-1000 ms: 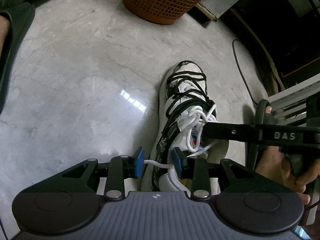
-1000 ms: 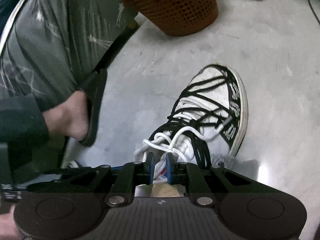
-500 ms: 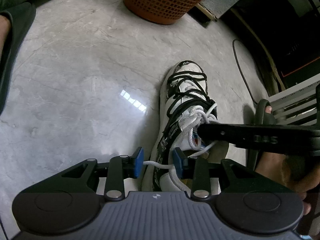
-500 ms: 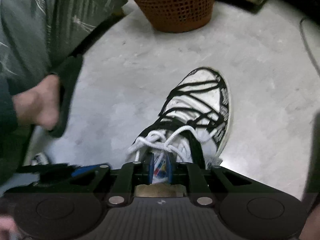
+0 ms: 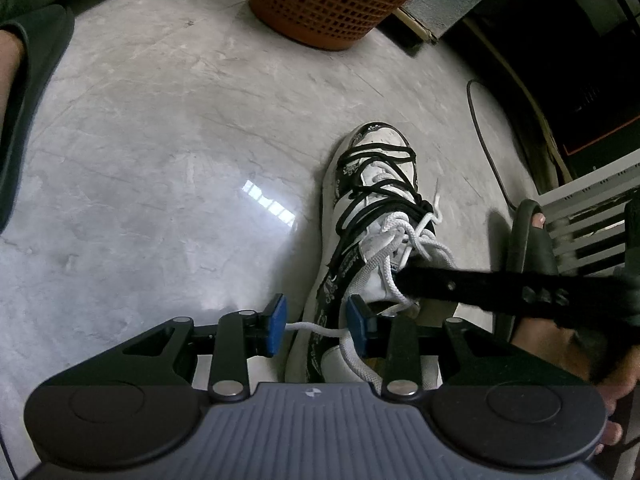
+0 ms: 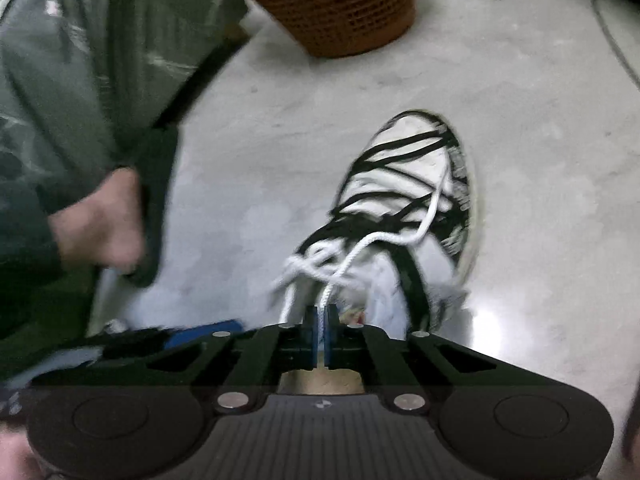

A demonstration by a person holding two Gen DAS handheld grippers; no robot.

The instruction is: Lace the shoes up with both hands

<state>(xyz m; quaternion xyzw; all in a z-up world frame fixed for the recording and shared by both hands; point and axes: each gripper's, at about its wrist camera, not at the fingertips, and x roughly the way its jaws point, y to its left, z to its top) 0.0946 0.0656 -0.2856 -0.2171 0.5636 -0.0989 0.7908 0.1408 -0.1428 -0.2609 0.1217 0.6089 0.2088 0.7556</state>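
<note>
Presently, at far left of the left wrist view, a dark slipper with a foot in it is cut off by the frame edge; in the right wrist view the same slipper is blurred. The grey marbled floor carries a patch of glare. An orange mesh basket stands at the top, its rim out of frame. The left hand-held gripper sits partly open, its blue pads apart, and a strand of white lace runs across the gap between them without being pinched. The shoe, white with black lacing, rests on the floor just beyond that gripper, toe pointing away; its heel is hidden behind the gripper body. The right hand-held gripper is closed narrow on the white lace, which rises from between its pads and loops over the shoe; that view is motion-blurred, so the knot detail is unclear. Seen from the left wrist, the right hand-held gripper reaches in from the right, its tips buried among the lace loops. At far right a second slippered foot and a hand are only partly visible.
</note>
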